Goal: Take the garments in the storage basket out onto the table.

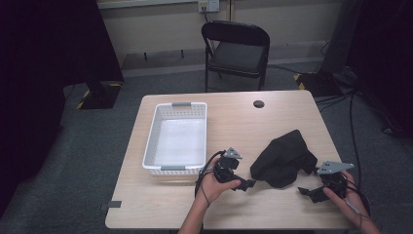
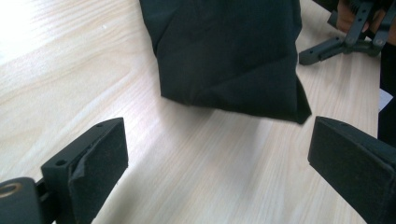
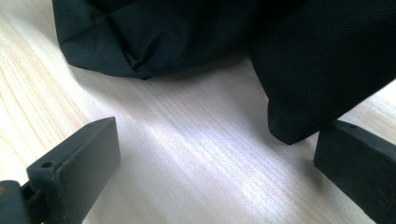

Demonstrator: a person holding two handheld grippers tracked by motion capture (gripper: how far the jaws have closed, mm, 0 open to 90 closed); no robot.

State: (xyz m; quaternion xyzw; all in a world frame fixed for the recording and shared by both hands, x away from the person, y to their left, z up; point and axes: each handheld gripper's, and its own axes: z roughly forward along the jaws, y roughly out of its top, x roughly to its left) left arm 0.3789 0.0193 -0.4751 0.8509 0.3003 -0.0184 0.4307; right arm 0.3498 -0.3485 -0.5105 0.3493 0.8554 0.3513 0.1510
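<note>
Pale wood grain ran across the surface [image 1: 160,204], and nearest the person's edge two forearms came in from below, each hand carrying a tool. The left tool [image 1: 247,184] sat just beside the near left edge of a black cloth bag [image 1: 284,158], its jaws spread wide with bare wood between them; in the left gripper view the left tool [image 2: 217,163] faced the bag's [image 2: 229,51] folded corner, close but apart from it. The right tool [image 1: 306,191] lay near the bag's right side, jaws likewise released and gripping nothing. In the right gripper view the right tool [image 3: 217,161] pointed at the bag [image 3: 196,37], a drooping flap of which hung just beside the right-hand jaw; whether it touched could not be told.

Further out, the bag lay crumpled on the right half of the surface. To its left stood a white plastic basket [image 1: 152,141], well apart from it. Beyond the far edge, a black folding chair [image 1: 236,51] stood on the grey carpet.
</note>
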